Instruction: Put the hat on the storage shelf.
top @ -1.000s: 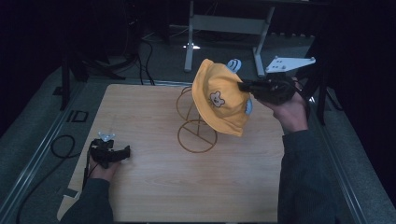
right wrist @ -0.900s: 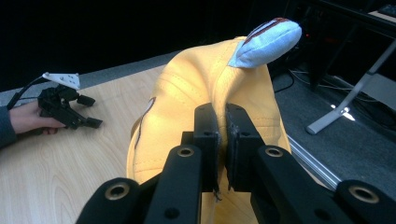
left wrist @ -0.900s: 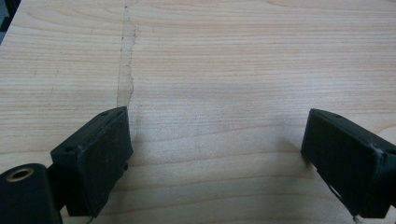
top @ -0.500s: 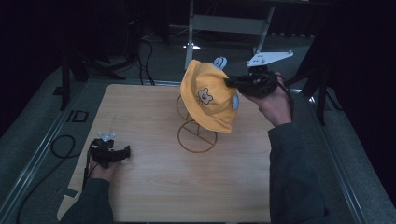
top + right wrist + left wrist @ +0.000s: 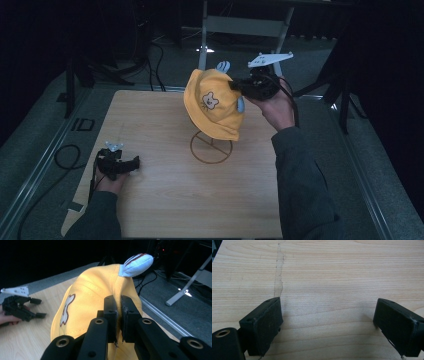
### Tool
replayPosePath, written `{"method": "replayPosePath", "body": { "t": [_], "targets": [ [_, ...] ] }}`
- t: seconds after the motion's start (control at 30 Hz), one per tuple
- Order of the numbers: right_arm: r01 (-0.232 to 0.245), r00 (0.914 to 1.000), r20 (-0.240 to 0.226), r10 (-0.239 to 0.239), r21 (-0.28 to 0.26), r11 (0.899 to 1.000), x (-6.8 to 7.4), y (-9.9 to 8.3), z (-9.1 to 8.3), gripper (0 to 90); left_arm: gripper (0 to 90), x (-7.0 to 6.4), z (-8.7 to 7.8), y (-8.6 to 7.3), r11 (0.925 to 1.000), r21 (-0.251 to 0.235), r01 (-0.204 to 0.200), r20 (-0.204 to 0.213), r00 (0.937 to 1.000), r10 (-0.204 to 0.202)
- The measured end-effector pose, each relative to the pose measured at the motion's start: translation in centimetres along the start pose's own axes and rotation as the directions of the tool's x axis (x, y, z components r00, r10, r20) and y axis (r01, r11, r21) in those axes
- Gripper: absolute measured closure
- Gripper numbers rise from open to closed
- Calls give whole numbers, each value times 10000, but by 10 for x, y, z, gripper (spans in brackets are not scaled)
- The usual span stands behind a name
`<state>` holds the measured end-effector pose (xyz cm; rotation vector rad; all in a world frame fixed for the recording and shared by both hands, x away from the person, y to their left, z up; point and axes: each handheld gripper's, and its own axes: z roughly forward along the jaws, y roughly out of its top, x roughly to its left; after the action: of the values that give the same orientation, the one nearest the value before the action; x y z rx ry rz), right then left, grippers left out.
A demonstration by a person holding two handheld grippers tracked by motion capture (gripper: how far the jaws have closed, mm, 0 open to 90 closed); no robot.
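Observation:
A yellow hat [image 5: 212, 105] with a bear face and pale blue ears hangs in the air over a copper wire stand [image 5: 210, 148] in the middle of the table. My right gripper [image 5: 234, 85] is shut on the hat's crown, pinching the fabric [image 5: 117, 293] between its jaws. The stand's top is hidden under the hat. My left gripper [image 5: 136, 163] rests low on the table at the front left, open, with bare wood between its fingers [image 5: 263, 325]. In the right gripper view the left gripper [image 5: 40, 308] lies far off at the left.
The wooden table [image 5: 160, 200] has a metal rail [image 5: 35, 175] along its left side. Cables [image 5: 65, 157] lie on the floor at the left. A grey frame leg [image 5: 280, 42] stands behind the table.
The right gripper has carried the hat leftward and a little down, so it now hangs over the wire stand. The left gripper has not moved.

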<state>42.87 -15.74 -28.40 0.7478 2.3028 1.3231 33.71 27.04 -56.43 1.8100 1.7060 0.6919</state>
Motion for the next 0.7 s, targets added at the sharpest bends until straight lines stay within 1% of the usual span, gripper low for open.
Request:
{"method": "replayPosePath", "body": {
  "t": [0.07,0.2,0.27,0.3,0.43,0.47,0.5,0.6,0.7],
  "targets": [
    [-108,9999,-51,108,-24,9999,-1,0,5,844,87,0,0,0,10000,1,-7,-8,10000,7],
    [-144,9999,-71,145,148,9998,0,1,14,844,87,0,0,0,10000,2,-17,-9,10000,17],
    [-138,9999,-55,139,177,9997,1,2,16,844,87,0,0,0,10000,3,-16,-15,10000,16],
    [-71,10000,-9,72,293,9995,3,4,22,843,87,0,0,0,10000,-1,-14,-16,10000,14],
    [25,10000,-8,-24,479,9988,7,6,31,843,87,0,0,0,10000,-1,-17,-7,10000,17],
    [25,10000,-8,-24,479,9988,7,6,31,843,87,0,0,0,10000,-1,-17,-7,10000,17],
    [42,10000,21,-43,567,9984,9,7,35,843,87,0,0,0,10000,2,-29,-7,10000,29],
    [28,10000,-10,-28,688,9976,11,8,42,843,87,0,0,0,10000,-3,-39,6,10000,39],
    [-11,10000,-56,15,676,9977,13,7,48,843,87,0,0,0,10000,-5,-35,21,10000,35]
  ]
}}
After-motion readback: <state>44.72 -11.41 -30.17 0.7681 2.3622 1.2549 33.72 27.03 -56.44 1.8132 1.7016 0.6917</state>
